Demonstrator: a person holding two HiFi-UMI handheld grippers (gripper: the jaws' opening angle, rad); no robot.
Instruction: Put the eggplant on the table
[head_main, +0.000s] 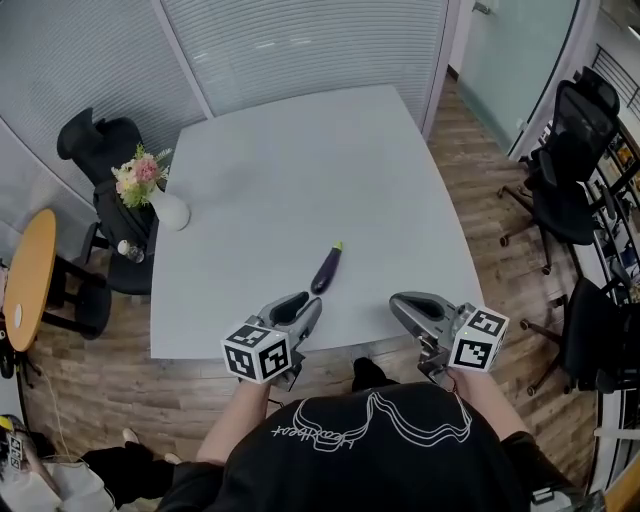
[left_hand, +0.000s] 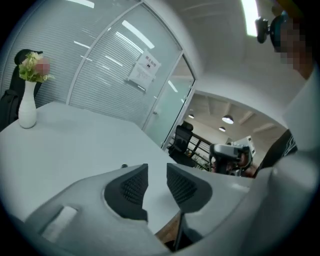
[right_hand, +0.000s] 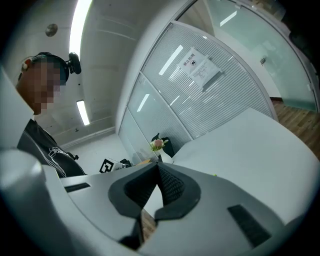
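Dark purple eggplant (head_main: 326, 270) lies on pale grey table (head_main: 300, 160), lower centre. Left gripper (head_main: 303, 308) narrowly parted, empty; right gripper (head_main: 408, 306) closed, empty.

The white table (head_main: 380, 170) bears an eggplant (head_main: 327, 268) near its front edge and a flower vase (head_main: 168, 210).

Eggplant's (head_main: 327, 268) dark purple with a green tip, tabletop's (head_main: 300, 160) pale grey-white, vase (head_main: 171, 211) is white, flowers (head_main: 138, 178) pink and green, floor's (head_main: 490, 215) brown wood planks, chairs (head_main: 572, 175) black.
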